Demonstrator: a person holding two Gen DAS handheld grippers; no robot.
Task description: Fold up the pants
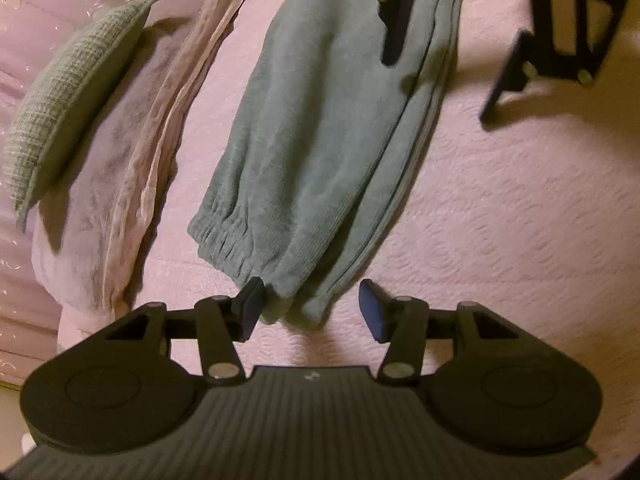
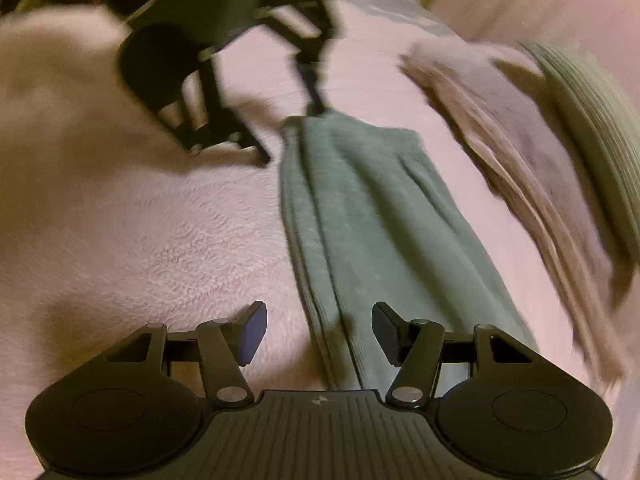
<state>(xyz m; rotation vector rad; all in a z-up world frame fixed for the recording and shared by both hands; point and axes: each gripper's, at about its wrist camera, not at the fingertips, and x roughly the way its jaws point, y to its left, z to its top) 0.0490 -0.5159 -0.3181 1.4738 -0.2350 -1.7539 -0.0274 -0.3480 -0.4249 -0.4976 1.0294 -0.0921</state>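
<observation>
So the green sweatpants (image 1: 320, 152) are lying lengthwise on my pink bedspread (image 1: 500, 220), legs stacked, so the first fold looks done; folding them short is left. My left claw (image 1: 310, 308) hovers open at the cuffs, right claw (image 2: 320, 332) open over the other end. No containers around.

Two wrist fisheyes angled steeply down, close over the bed (image 1: 520, 200) – facing each other (opposite ends), sharing the pants (image 1: 320, 140)

Left gripper (image 1: 312, 310): mine, angled downward, jaws apart, nothing clamped.
Right gripper (image 2: 320, 330): angled downward, jaws apart, empty.
</observation>
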